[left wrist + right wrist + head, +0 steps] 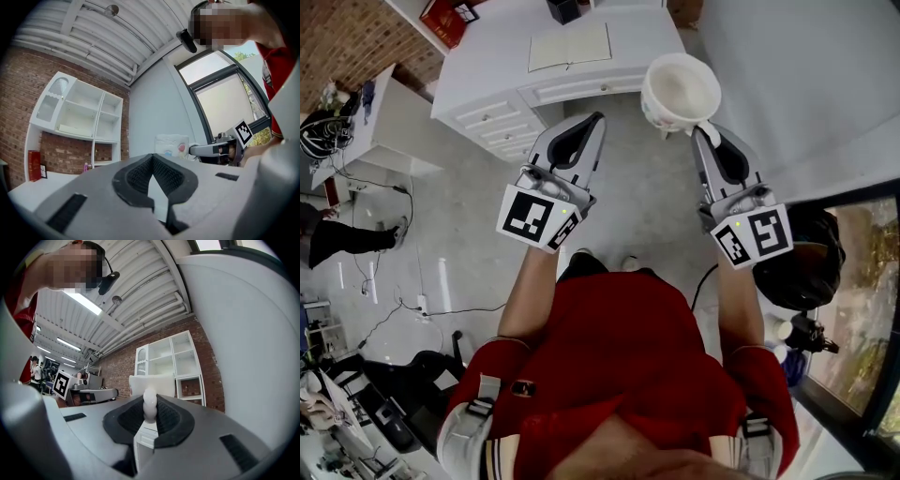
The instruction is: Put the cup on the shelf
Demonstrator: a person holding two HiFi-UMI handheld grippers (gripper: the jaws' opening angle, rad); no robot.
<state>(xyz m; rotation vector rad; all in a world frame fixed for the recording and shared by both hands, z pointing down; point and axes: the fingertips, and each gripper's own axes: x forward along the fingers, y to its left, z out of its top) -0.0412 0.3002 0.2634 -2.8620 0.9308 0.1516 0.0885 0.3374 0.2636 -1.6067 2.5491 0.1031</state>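
My right gripper [705, 131] is shut on the handle of a white cup [680, 91], which it holds upright in the air in front of me. In the right gripper view the cup's handle [149, 404] stands pinched between the dark pads, with the cup body [152, 382] just beyond. My left gripper [598, 120] hangs level beside it with jaws together and nothing in them. From the left gripper view the cup [171, 144] and the right gripper [206, 149] show to the right. A white shelf unit [79, 112] stands against the brick wall, also seen as the shelf unit [168, 359] straight ahead.
Below and ahead is a white desk [502, 98] with drawers and an open notebook [570, 45]. A smaller white table [384, 127] and floor cables [403, 300] lie to the left. A grey wall and a window [862, 319] are on the right.
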